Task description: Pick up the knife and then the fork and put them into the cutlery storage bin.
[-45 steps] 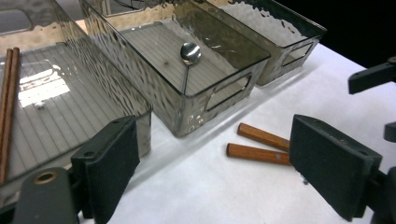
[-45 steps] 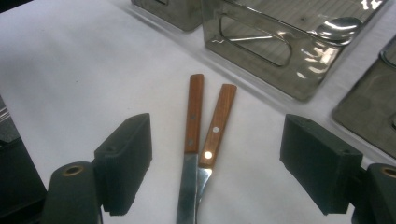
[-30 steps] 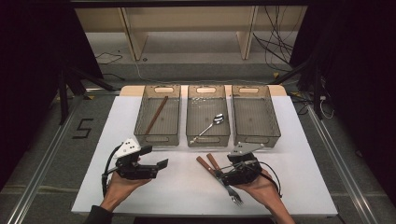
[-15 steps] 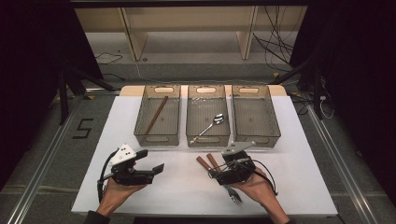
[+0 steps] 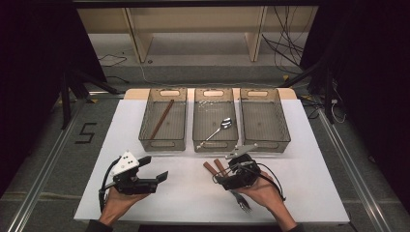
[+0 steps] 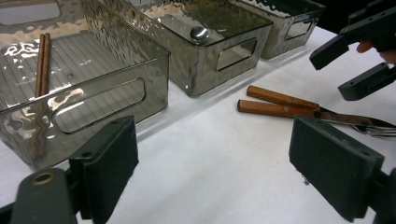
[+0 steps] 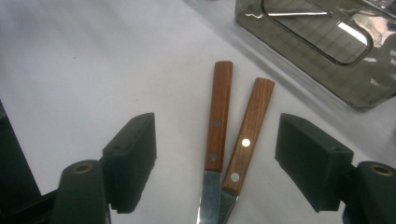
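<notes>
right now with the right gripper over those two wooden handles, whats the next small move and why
Probably ease the right gripper down and finish closing. Its jaws have just been closing a little, yet the pads stand apart from the two wooden handles lying side by side on the table, touching neither. Both sit between the jaws, so shifting onto one first may be wiser if only one is wanted.

Right gripper (image 5: pixel 218 175) jaws just closing slightly around 2 wooden handles (image 7: pixel 232 127) (untouched).
</notes>
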